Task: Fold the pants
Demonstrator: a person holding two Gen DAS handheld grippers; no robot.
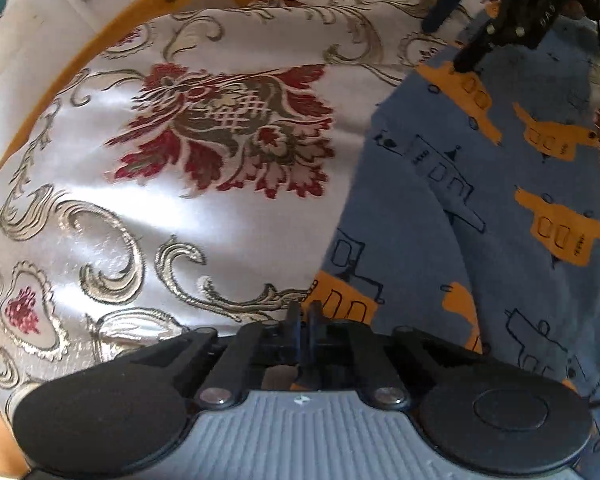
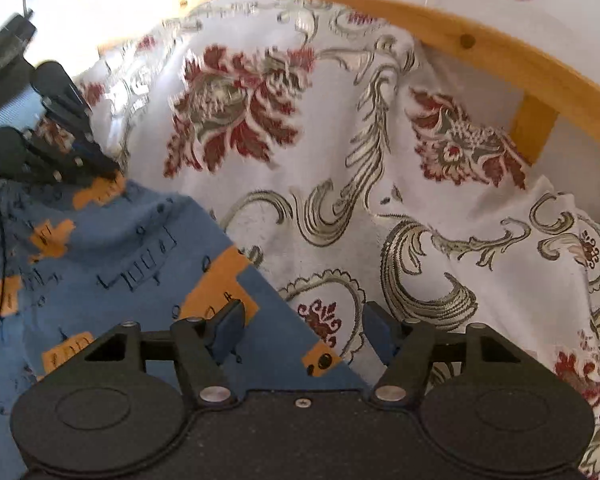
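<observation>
A: Where are the pants [image 1: 500, 208]?

B: Flat on the floral bedspread [image 1: 228, 216], on the side away from the wooden bed rail [image 2: 496, 60]. Blue knit with orange vehicle print, a few soft ridges.

A: Left gripper [image 1: 305, 316]?

B: Fingers pressed together at the pants' near edge. Looks like it's pinching the hem, but I can't confirm cloth between the pads (the right wrist view shows it low on a corner).

A: Right gripper [image 2: 303, 334]?

B: Spread wide, straddling the pants' straight edge, holding nothing.

A: Handling?

B: Light, limp and stretchy, I'd guess. It'll sag and drag on that slick bedspread. Take hold at corners or the hem, both layers together, not mid-panel.
</observation>
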